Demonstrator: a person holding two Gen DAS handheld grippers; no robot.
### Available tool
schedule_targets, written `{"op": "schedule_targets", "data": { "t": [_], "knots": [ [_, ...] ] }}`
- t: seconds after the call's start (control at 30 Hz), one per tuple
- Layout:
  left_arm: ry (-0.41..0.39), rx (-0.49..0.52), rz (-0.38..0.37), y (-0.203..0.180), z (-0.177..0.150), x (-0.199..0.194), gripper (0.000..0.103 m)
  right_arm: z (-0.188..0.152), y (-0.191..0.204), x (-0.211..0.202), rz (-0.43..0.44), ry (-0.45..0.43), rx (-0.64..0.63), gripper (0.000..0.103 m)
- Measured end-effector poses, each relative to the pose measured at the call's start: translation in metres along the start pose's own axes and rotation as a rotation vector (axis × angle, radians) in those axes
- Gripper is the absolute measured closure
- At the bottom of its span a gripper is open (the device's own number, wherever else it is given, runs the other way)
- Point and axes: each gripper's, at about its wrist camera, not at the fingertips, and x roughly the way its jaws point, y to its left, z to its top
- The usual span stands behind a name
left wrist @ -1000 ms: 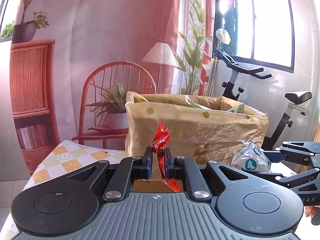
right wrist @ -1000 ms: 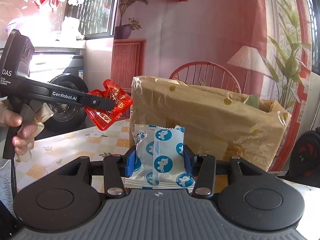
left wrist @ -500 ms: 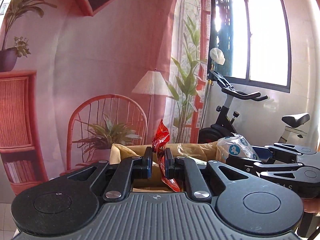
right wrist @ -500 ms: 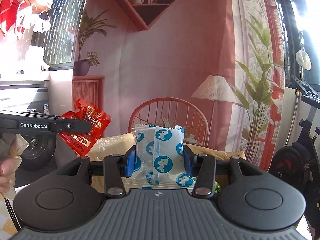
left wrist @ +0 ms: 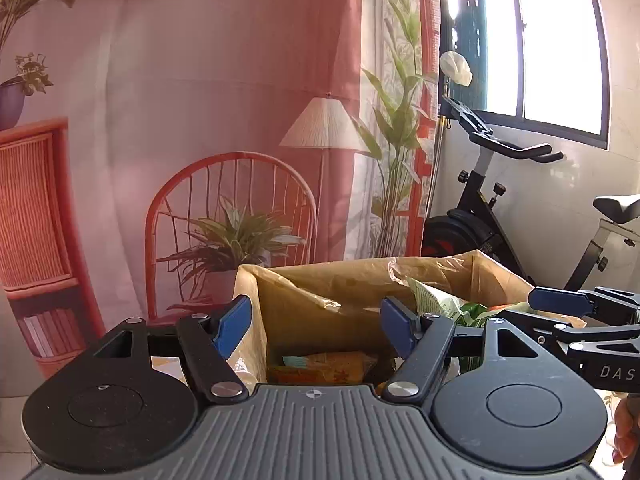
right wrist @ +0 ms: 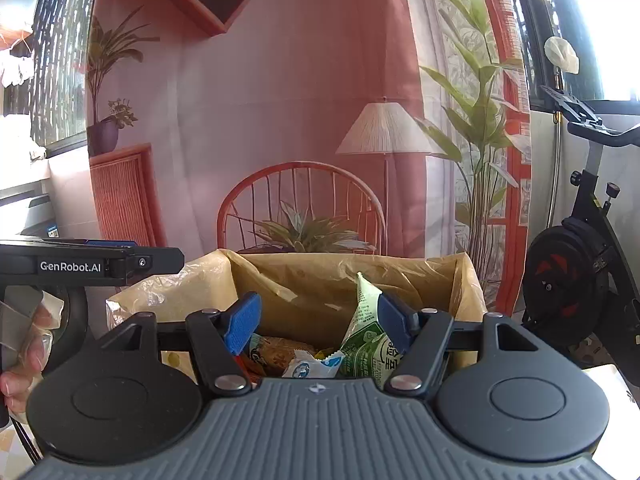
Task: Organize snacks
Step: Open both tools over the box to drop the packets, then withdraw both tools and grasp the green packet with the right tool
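The snacks lie in the bottom of the paper bag (right wrist: 304, 280), below and just ahead of both sets of jaws: a white-and-blue packet (right wrist: 310, 368) lies low between the right gripper's (right wrist: 318, 320) blue pads, a tall green packet (right wrist: 366, 340) leans up against the inner side of its right pad, and a brownish packet (right wrist: 280, 350) sits nearer its left pad. From the left wrist view, an orange-yellow packet (left wrist: 320, 366) lies on the bag floor, under the gap of the left gripper (left wrist: 316, 320).

Both grippers are released and their jaws are opening, with nothing pinched between the pads; only the bag's open mouth shows through each gap. Both hang over the mouth, tilted a little downward, likely so that whatever is let go falls inside instead of over the rim.

The bag stands upright with its top folded wide, which keeps the opening easy to reach from above. The two grippers sit close side by side, each showing at the edge of the other's view. Behind the bag is a backdrop with a red chair (right wrist: 300, 204) and a lamp (right wrist: 384, 128), and an exercise bike (left wrist: 500, 208) stands to the right.
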Motion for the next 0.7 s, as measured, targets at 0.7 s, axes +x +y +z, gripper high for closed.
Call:
{"op": "schedule_targets", "data": {
  "t": [0.7],
  "knots": [
    [0.168, 0.048, -0.027, 0.036, -0.087, -0.052, 0.029, -0.086, 0.039, -0.065, 0.037, 0.154, 0.123, 0.028]
  ]
}}
